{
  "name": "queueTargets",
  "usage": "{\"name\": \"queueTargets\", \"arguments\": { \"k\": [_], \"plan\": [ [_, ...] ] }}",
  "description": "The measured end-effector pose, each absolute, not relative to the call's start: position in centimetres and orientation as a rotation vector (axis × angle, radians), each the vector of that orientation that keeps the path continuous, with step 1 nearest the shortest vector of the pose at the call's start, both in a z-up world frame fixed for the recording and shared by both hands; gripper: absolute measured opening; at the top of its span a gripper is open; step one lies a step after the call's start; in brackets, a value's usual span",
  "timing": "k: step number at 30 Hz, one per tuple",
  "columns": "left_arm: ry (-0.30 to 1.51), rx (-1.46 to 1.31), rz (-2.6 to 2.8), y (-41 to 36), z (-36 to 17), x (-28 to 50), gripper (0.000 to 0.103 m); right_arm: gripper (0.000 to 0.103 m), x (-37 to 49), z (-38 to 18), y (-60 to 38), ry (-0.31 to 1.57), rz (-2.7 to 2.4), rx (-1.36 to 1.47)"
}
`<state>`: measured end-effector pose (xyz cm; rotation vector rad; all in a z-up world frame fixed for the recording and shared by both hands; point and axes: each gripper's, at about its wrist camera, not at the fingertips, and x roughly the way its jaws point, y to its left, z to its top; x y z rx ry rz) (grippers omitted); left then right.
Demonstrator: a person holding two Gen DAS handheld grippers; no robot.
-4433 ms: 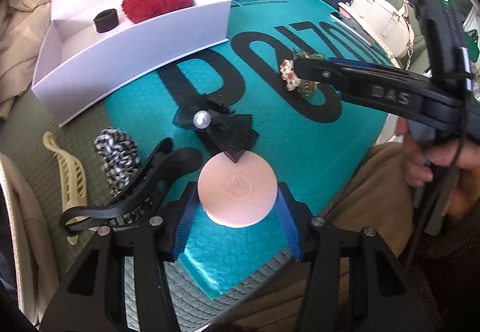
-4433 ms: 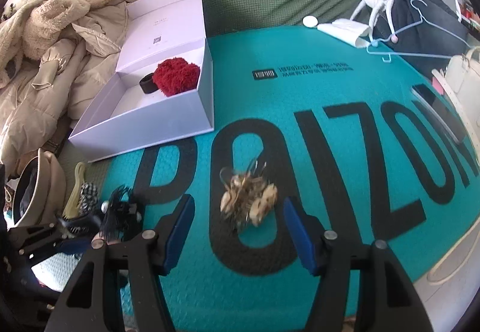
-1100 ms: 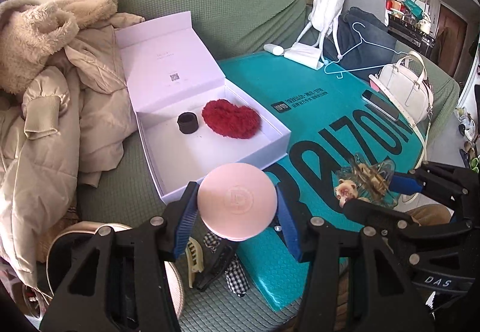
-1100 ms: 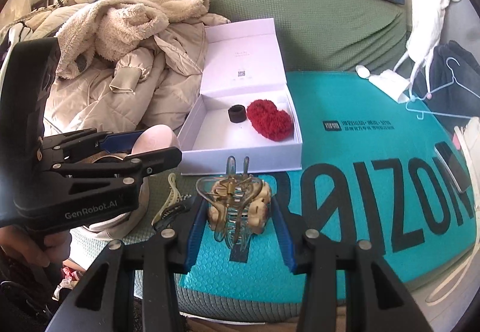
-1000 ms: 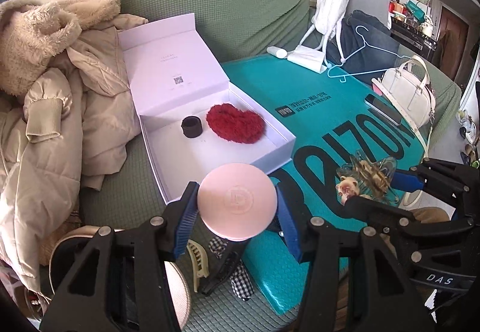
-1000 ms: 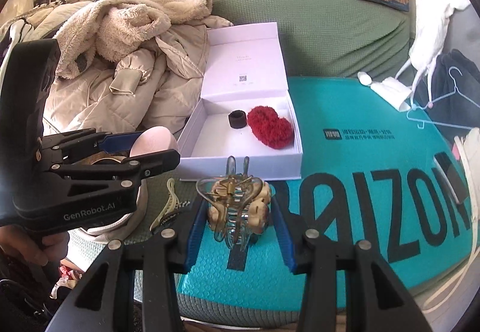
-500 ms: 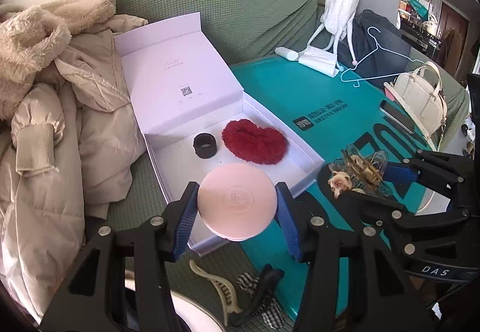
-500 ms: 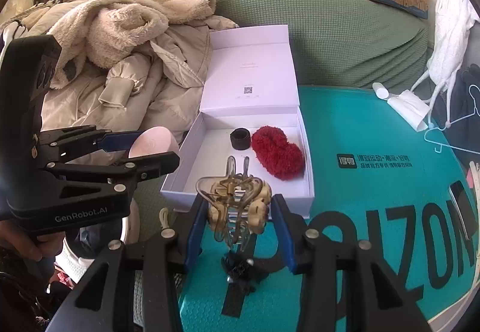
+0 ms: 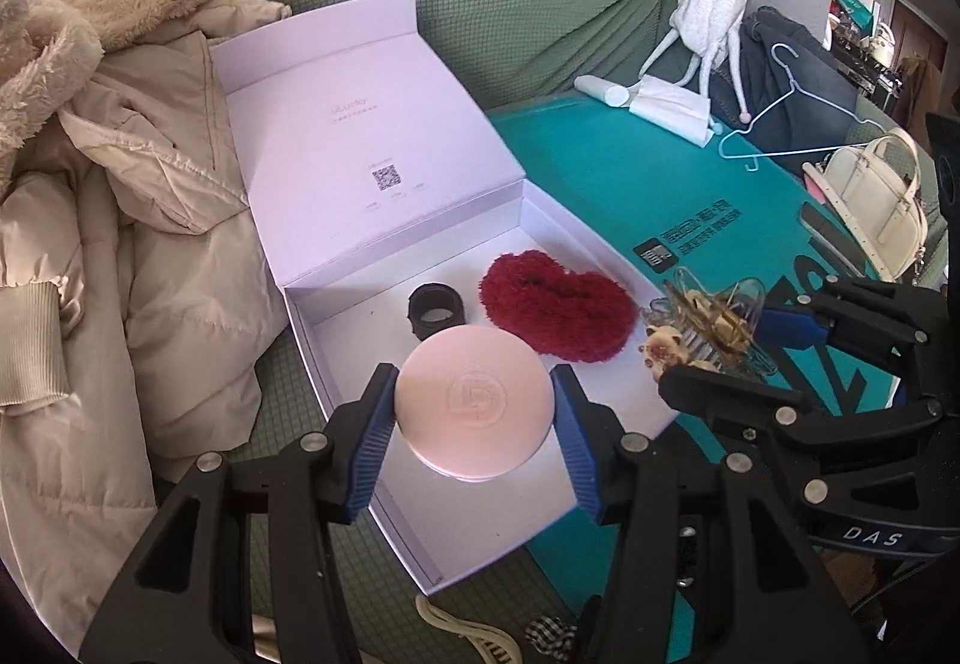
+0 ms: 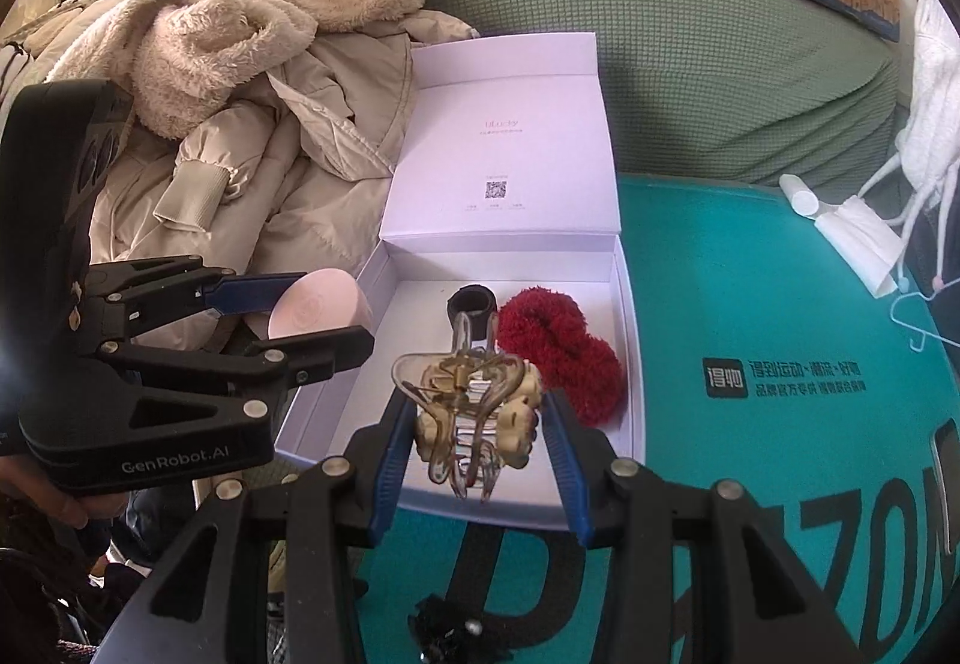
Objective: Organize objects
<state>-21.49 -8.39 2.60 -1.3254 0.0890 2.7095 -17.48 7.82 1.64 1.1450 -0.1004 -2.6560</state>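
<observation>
Left wrist: box [image 9: 336, 358] holds two items.

My left gripper [image 9: 474, 427] clasps a round pale-pink compact [image 9: 474, 410] above the open white cardboard box [image 9: 354, 358]; my right gripper [image 10: 477, 454] pinches a clear plastic claw clip [image 10: 474, 418]; inside lie a red fuzzy scrunchie [image 9: 558, 313] and black band [image 9: 436, 310].

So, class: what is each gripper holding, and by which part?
The left gripper clamps the pink round case by its opposite edges. The right gripper clamps the clear hair claw by its two sides.
</observation>
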Motion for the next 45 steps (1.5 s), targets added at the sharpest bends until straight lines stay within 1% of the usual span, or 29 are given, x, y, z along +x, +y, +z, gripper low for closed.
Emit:
{"name": "queueTargets", "arguments": {
  "k": [13, 20, 24, 39, 45],
  "plan": [
    [0.043, -1.445, 2.673, -10.8, -2.5, -25.4, 0.049, 0.044, -22.3, -2.6, 6.6, -0.095, -2.570, 1.203],
    [0.085, -1.490, 2.657, -10.4, -4.7, -27.0, 0.049, 0.044, -24.2, -4.2, 6.6, -0.070, -2.545, 1.246],
    [0.077, -1.519, 2.646, -10.0, -5.9, -28.2, 0.049, 0.044, -25.0, -5.1, 7.0, -0.079, -2.534, 1.278],
    [0.116, -1.673, 2.595, -8.6, -8.9, -30.6, 0.049, 0.044, -25.4, -6.1, 7.6, -0.104, -2.518, 1.277],
    [0.144, -1.689, 2.631, -8.2, -8.8, -30.4, 0.051, 0.044, -25.4, -6.0, 7.5, -0.090, -2.512, 1.285]
  ]
}}
